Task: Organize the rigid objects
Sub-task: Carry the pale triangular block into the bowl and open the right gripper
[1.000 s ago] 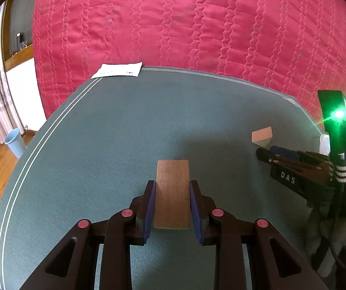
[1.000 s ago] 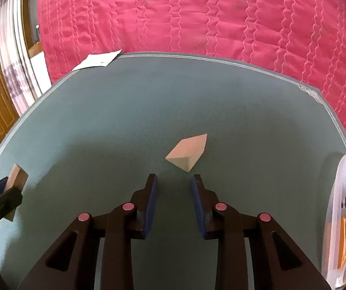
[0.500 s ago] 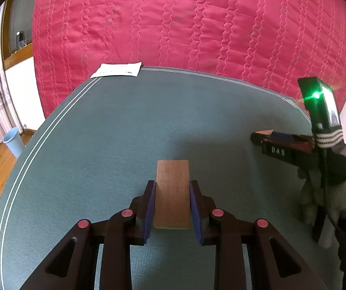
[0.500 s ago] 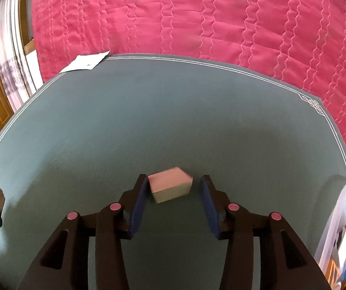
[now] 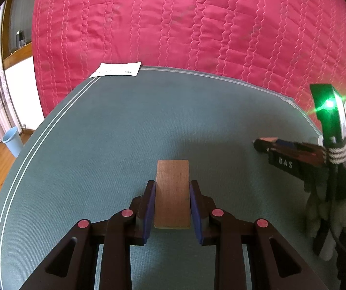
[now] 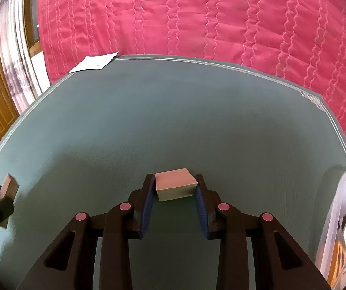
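The left gripper (image 5: 172, 201) stays clamped on the brown wooden plank (image 5: 172, 193), just as a second ago, above the green mat (image 5: 124, 133). The right gripper (image 6: 175, 189) has changed most: then its blue pads were short of the pale wooden block (image 6: 175, 184) lying on the mat; now the block sits between them, the jaws closing against its sides. The clear plastic bin (image 6: 342, 205) remains at the right edge.
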`<state>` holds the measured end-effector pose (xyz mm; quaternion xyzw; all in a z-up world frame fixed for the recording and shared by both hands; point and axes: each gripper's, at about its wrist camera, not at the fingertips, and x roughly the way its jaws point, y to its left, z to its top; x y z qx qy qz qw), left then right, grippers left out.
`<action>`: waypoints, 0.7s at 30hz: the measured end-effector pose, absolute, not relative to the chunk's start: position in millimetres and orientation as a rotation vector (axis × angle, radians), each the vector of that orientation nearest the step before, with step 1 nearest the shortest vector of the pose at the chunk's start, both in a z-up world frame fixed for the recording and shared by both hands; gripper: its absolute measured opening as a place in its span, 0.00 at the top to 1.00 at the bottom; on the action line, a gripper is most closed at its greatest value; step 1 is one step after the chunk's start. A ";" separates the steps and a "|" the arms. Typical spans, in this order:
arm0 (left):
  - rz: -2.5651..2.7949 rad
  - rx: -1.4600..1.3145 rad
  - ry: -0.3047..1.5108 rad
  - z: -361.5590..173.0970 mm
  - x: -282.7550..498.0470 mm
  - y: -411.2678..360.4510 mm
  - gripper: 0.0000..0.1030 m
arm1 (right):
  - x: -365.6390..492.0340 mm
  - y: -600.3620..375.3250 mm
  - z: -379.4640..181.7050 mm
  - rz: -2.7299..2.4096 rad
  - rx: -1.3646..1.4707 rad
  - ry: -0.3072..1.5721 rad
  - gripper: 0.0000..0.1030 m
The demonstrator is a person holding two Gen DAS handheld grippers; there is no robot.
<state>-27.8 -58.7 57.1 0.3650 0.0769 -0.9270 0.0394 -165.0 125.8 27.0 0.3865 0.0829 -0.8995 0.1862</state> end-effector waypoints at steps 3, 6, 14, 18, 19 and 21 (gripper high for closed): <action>-2.847 1.113 0.239 57.8 -27.3 -58.9 0.72 | -150.2 131.4 28.4 -2.540 1.080 0.192 0.68; -2.853 1.107 0.237 58.3 -25.9 -58.6 0.72 | -132.0 136.5 29.4 -2.540 1.072 0.161 0.68; -2.867 1.091 0.226 59.6 -24.9 -55.3 0.72 | -83.8 162.4 42.8 -2.564 1.026 0.014 0.68; -2.874 1.085 0.213 59.5 -23.2 -52.4 0.72 | -62.7 178.9 48.7 -2.594 1.002 -0.035 0.68; -2.875 1.084 0.209 59.4 -22.8 -51.7 0.72 | -58.3 183.1 50.3 -2.601 0.995 -0.044 0.68; -2.879 1.081 0.202 59.7 -22.2 -50.4 0.72 | -49.8 191.9 52.9 -2.616 0.983 -0.070 0.68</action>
